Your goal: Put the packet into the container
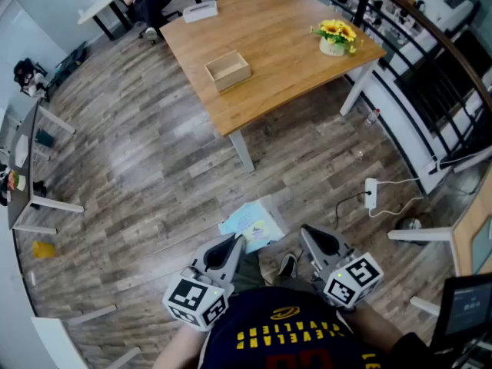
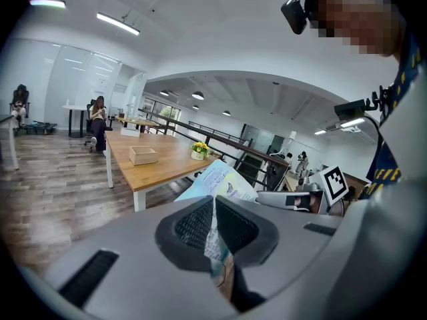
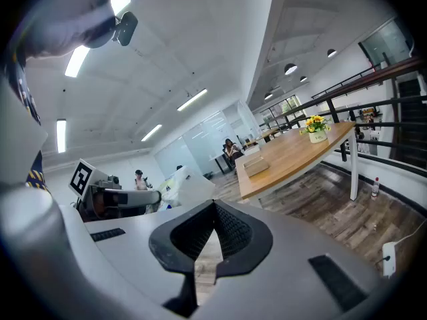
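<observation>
The left gripper fingers pinch the packet; the right gripper is closed, empty. The container stands far off: carrying, placing remain.

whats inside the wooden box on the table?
Nothing visible: the wooden box on the table shows only its bare floor from the head view. Its near wall hides a strip inside.

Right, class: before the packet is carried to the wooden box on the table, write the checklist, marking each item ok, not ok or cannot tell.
1. Packet clamped in left gripper: ok.
2. Right gripper shut, nothing in it: ok.
3. Wooden box open on top, looks empty: ok.
4. Wooden box within reach: not ok, its table stands across the floor.
5. Flowers stand apart from wooden box: ok.
</observation>
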